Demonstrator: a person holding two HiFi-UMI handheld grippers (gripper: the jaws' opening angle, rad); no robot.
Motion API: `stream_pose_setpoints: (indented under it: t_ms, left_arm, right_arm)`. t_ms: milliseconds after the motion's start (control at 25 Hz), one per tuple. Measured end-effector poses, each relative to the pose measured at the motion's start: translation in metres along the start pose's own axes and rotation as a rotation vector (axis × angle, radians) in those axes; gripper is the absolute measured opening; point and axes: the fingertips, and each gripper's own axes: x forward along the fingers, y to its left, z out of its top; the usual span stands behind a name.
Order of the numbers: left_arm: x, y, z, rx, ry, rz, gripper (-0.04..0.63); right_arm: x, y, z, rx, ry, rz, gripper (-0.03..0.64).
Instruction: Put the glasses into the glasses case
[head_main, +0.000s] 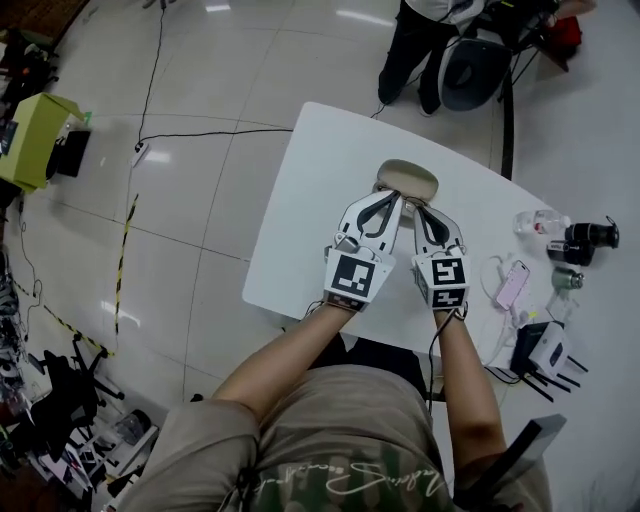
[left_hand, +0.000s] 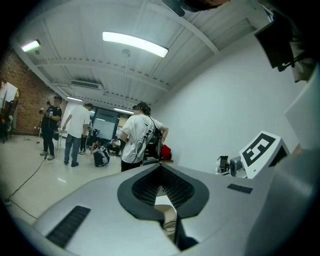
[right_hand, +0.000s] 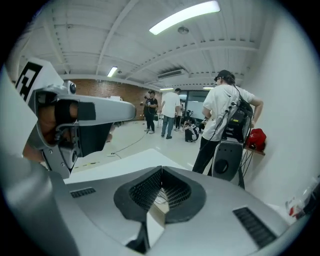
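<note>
Left gripper view shows the left gripper (left_hand: 161, 169) with its jaws brought together at the tips, a beige sliver of the glasses case (left_hand: 167, 212) visible through the gap behind them. Right gripper view shows the same for the right gripper (right_hand: 161, 172): jaws closed tip to tip, with the beige case (right_hand: 158, 216) seen through the opening. From the head view, both grippers lie side by side on the white table (head_main: 300, 200), left gripper (head_main: 396, 198) and right gripper (head_main: 414, 208) both pointing far, their tips touching the near edge of the glasses case (head_main: 408, 177). The glasses themselves cannot be made out. Well to the right on the table lie a pink phone (head_main: 512, 285) and a clear bottle (head_main: 540, 222). Beyond the far edge a person (head_main: 420, 50) stands on the floor.
</note>
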Motion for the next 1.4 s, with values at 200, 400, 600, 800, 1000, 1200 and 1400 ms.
stream_pose_setpoints:
  t_ms: [200,400,600,800,1000,1200,1400]
  left_arm:
    - [-0.023,-0.007,0.005,0.028,0.01,0.027,0.0]
    - [-0.029,-0.024,0.008,0.052,0.019,0.073,0.0]
    - [-0.031,-0.044,0.009,0.076,0.017,0.075,0.0]
    - [-0.037,-0.071,0.011,0.093,0.014,0.079,0.0]
    - [-0.046,-0.108,0.015,0.115,-0.004,0.09,0.0]
    - [-0.067,-0.147,0.021,0.107,-0.027,0.123,0.0]
    - [-0.087,-0.186,0.022,0.118,-0.03,0.125,0.0]
  right_arm:
    - [-0.022,0.003,0.005,0.036,-0.047,0.007,0.012]
    - [-0.043,-0.001,0.005,0.02,-0.09,0.013,0.012]
    - [-0.06,-0.004,0.01,0.019,-0.131,0.016,0.012]
    - [-0.087,-0.012,0.015,0.047,-0.179,0.01,0.012]
    - [-0.124,-0.02,0.007,0.044,-0.203,-0.003,0.012]
    - [-0.168,-0.016,-0.002,0.038,-0.253,0.025,0.012]
    - [-0.21,-0.009,-0.009,0.006,-0.288,0.056,0.012]
